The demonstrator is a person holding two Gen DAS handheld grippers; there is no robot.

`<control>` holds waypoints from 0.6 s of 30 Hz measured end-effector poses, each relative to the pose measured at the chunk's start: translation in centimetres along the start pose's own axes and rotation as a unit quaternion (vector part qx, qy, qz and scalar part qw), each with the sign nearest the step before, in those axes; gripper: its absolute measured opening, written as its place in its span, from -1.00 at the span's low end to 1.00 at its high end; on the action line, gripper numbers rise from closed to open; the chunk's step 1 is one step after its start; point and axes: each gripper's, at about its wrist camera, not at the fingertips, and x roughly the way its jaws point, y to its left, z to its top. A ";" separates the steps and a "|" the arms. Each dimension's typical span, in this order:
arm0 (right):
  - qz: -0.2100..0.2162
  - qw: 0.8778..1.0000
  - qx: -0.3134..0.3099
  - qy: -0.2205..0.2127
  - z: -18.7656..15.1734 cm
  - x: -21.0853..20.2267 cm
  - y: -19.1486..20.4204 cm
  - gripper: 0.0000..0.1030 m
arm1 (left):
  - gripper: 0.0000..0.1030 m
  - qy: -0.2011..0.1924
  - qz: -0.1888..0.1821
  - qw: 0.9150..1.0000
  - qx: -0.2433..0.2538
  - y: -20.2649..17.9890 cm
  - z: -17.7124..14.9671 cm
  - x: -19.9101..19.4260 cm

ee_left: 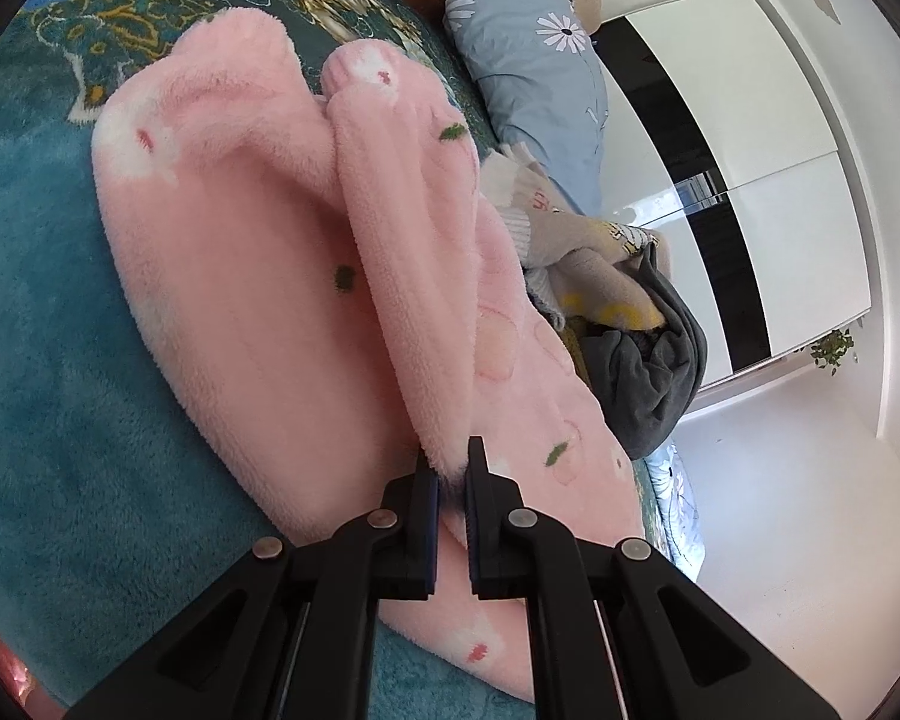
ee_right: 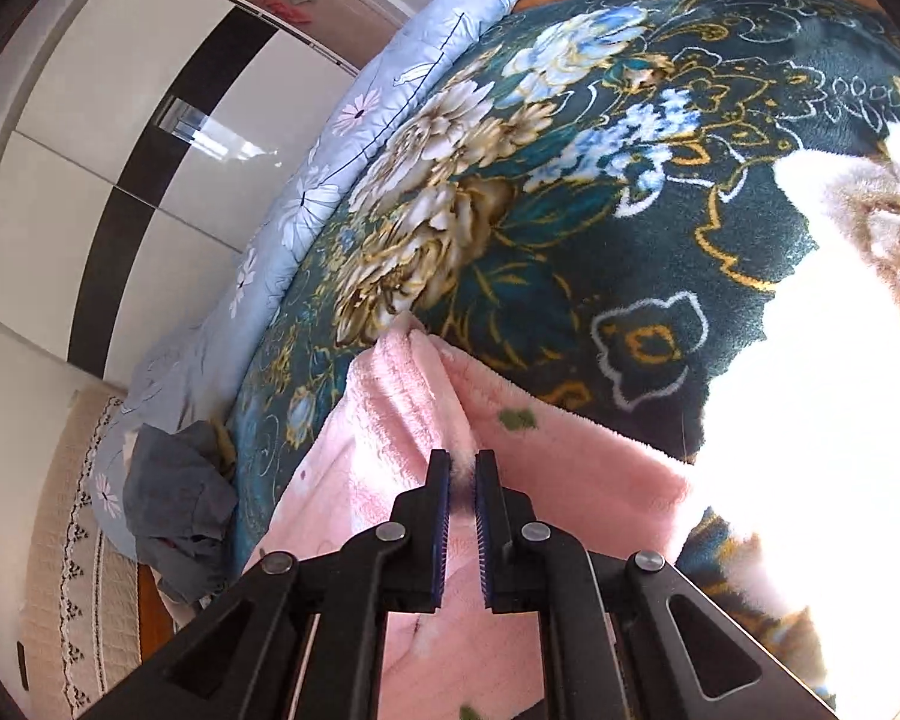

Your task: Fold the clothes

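- Left wrist view, far left: a teal plush blanket [ee_left: 48,312] with gold and blue flowers covers the bed and fills the left side of the frame.
- Centre: the pink fleece garment [ee_left: 258,276] lies on that blanket, bunched in long folds running from the upper left toward the bottom centre; it carries white patches and small green marks.
- Bottom centre: the left gripper [ee_left: 450,471] is clenched on a raised fold of the pink fleece, the fabric pinched between its black fingers.
- Right of the garment: a heap of other clothes [ee_left: 600,288], beige and dark grey, touches its edge; a light blue daisy-print quilt [ee_left: 528,66] lies above it.
- Far right: a white and black wardrobe [ee_left: 738,192].
- Right wrist view, left: the same wardrobe [ee_right: 90,168], then the blue quilt [ee_right: 330,156] along the bed's edge.
- Centre: the floral blanket [ee_right: 570,180]; the pink fleece [ee_right: 390,408] spreads across the lower middle.
- Bottom centre: the right gripper [ee_right: 463,480] is closed on a pinch of pink fleece.
- Right: a glare-washed patch hides detail.
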 end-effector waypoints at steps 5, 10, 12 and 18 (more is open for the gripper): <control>0.026 0.999 -0.014 -0.031 1.7 -2.4 1.3 -0.85 | -0.93 -0.029 -0.027 0.999 0.013 -3.1 2.6 -1.4; 0.020 0.998 -0.029 -0.055 2.0 -5.5 0.2 -0.89 | -0.93 -0.083 -0.057 0.993 0.062 -5.5 3.3 -5.9; -0.003 0.999 -0.029 -0.036 1.2 -5.1 -1.5 -0.89 | -0.92 -0.070 -0.037 0.995 0.058 -4.2 2.4 -5.9; -0.024 0.999 0.026 -0.017 0.1 -4.2 -6.0 -0.99 | -0.93 -0.039 -0.005 0.999 -0.029 1.4 1.6 -4.6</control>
